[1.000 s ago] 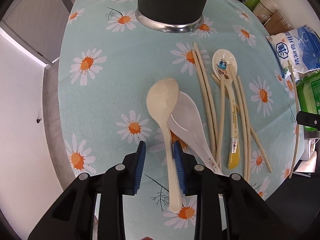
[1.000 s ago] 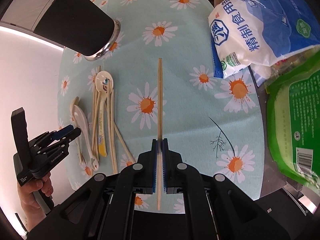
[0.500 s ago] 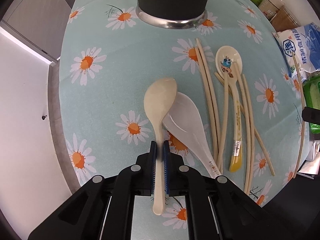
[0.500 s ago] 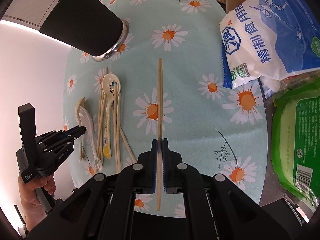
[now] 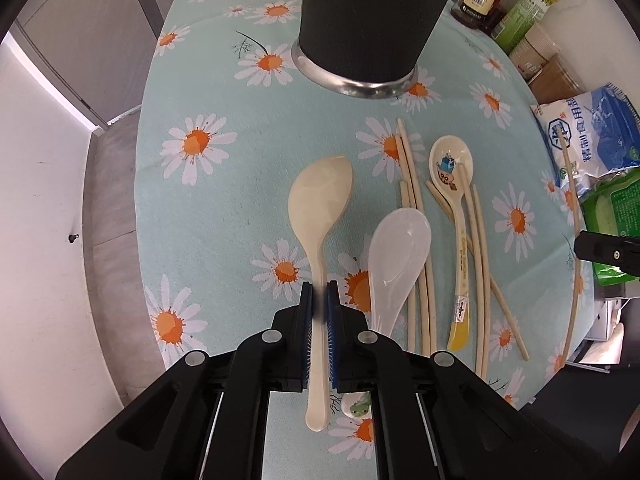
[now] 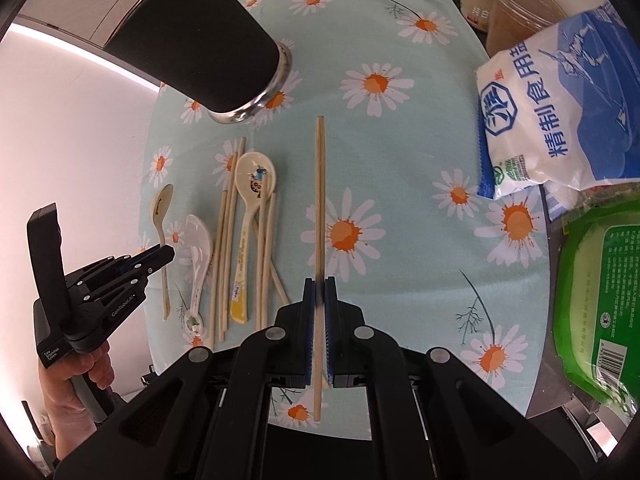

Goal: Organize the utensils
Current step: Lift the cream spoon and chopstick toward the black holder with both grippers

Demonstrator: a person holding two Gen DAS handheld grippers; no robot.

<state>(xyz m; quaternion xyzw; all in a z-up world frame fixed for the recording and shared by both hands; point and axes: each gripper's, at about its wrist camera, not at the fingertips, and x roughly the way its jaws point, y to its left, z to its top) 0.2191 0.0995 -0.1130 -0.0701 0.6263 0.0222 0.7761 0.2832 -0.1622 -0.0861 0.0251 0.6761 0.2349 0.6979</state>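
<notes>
Cream-coloured plastic serving spoon (image 5: pixel 318 216), its handle clamped between the blue pads of the left gripper (image 5: pixel 320 312), pointed bowl-first at the tall black cylindrical utensil holder with a steel base ring (image 5: pixel 372 20). The left gripper's jaws had just closed on that handle, and the spoon appeared lifted clear of the daisy-print turquoise table (image 5: pixel 200 200). Its long axis ran along the gripper's fingers, nearly in line with the holder straight ahead. The right gripper (image 6: pixel 319 288) was closed tight on 1 pale wooden chopstick (image 6: pixel 319 200), gripped toward its near end, the long free part extending forward. From the right gripper the holder (image 6: pixel 200 40) lay ahead and to the left, off the chopstick's axis. By this reading the left hand was the nearer and better aligned; the holder's mouth was out of view in both pictures, so each utensil would probably need raising and tipping upright above it. Between the 2 grippers, a translucent white soup spoon (image 5: pixel 396 252), a cartoon-printed spoon with a yellow handle tip (image 5: pixel 452 168) and several loose chopsticks (image 5: pixel 416 216) lay on the table.
</notes>
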